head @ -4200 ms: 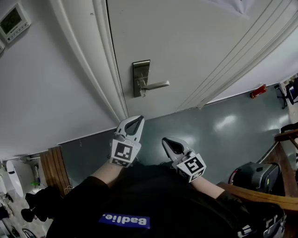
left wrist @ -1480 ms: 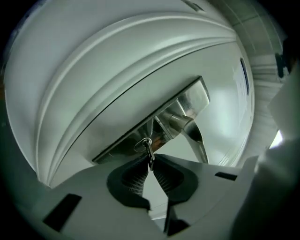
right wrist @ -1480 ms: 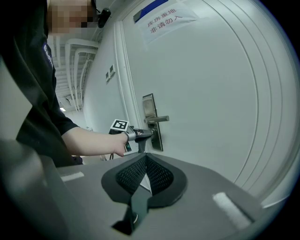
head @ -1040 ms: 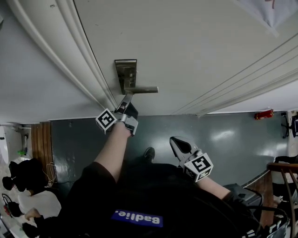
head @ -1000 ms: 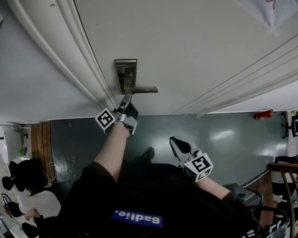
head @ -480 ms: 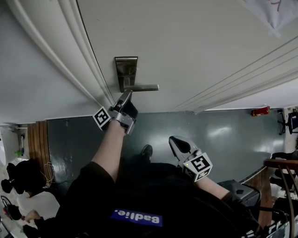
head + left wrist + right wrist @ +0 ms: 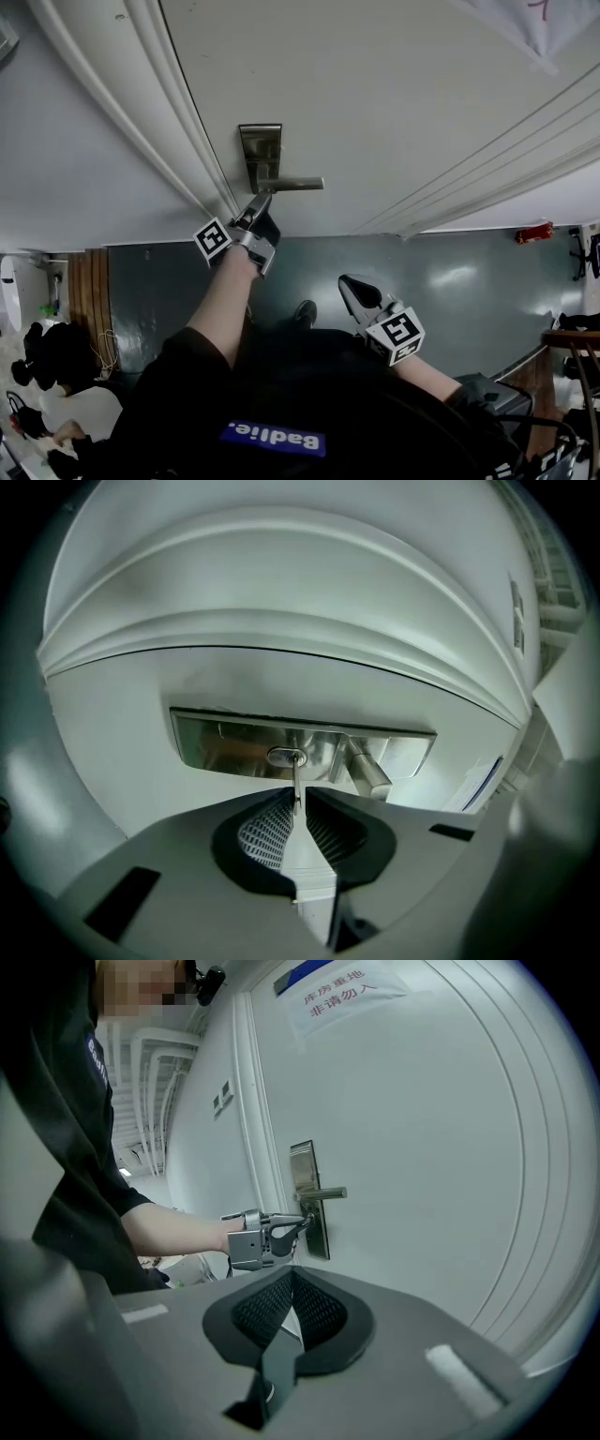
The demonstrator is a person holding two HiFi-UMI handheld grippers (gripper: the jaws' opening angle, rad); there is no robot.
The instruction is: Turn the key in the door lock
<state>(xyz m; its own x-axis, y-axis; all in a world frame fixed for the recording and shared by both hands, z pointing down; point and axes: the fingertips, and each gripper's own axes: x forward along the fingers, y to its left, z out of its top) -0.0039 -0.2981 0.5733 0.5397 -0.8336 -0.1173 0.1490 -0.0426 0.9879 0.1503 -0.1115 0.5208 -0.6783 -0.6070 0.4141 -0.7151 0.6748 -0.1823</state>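
Observation:
A brushed-metal lock plate [image 7: 260, 153] with a lever handle [image 7: 298, 185] sits on the white door [image 7: 394, 103]. My left gripper [image 7: 262, 201] reaches up to the plate's lower end. In the left gripper view a thin key [image 7: 296, 782] sticks out of the keyhole [image 7: 286, 756], and the left gripper [image 7: 298, 808] is shut on its blade, with the lever handle [image 7: 367, 772] just to the right. My right gripper [image 7: 346, 282] hangs low near my body, away from the door, shut with nothing in it. From the right gripper view the left gripper [image 7: 302, 1225] touches the lock plate [image 7: 307, 1200].
The white door frame moulding [image 7: 178, 122] runs just left of the lock. A paper sign [image 7: 339, 988] hangs high on the door. A red object [image 7: 531, 232] lies on the grey floor by the wall. Wooden furniture [image 7: 574, 352] stands at the right.
Since 4.2 s ago my left gripper has risen from beside my body to the lock. Over the last second it has stayed at the keyhole; the right gripper has not moved.

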